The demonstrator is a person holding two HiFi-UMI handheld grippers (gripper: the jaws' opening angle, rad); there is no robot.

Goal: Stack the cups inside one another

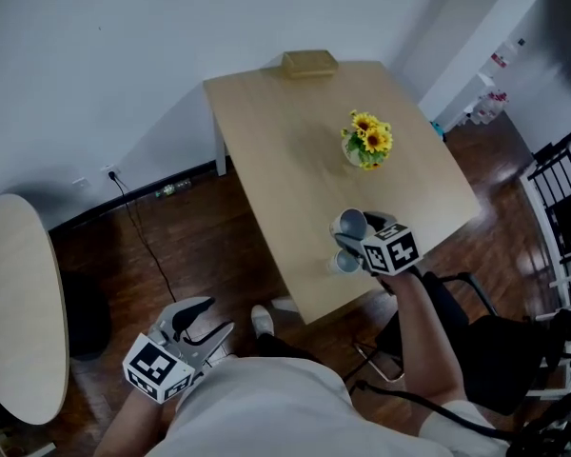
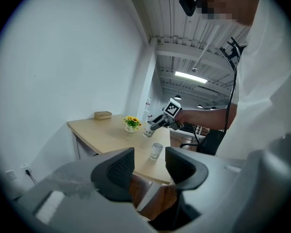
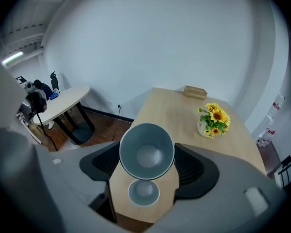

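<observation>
My right gripper (image 3: 146,161) is shut on a grey paper cup (image 3: 146,152), held tilted with its mouth toward the camera, above the table's near edge. In the head view that held cup (image 1: 351,225) hangs just over a second cup (image 1: 344,262), which stands upright on the wooden table (image 1: 295,131). The standing cup (image 3: 144,192) shows directly below the held one in the right gripper view. My left gripper (image 1: 209,324) is open and empty, low at my left side, well away from the table. From the left gripper view the standing cup (image 2: 156,150) and the held cup (image 2: 148,129) are both visible.
A small vase of sunflowers (image 1: 367,142) stands mid-table, and a tan box (image 1: 309,62) lies at the far edge by the wall. A round table (image 1: 14,303) is at the left, a black chair (image 1: 485,336) at the right. Cables run over the wooden floor.
</observation>
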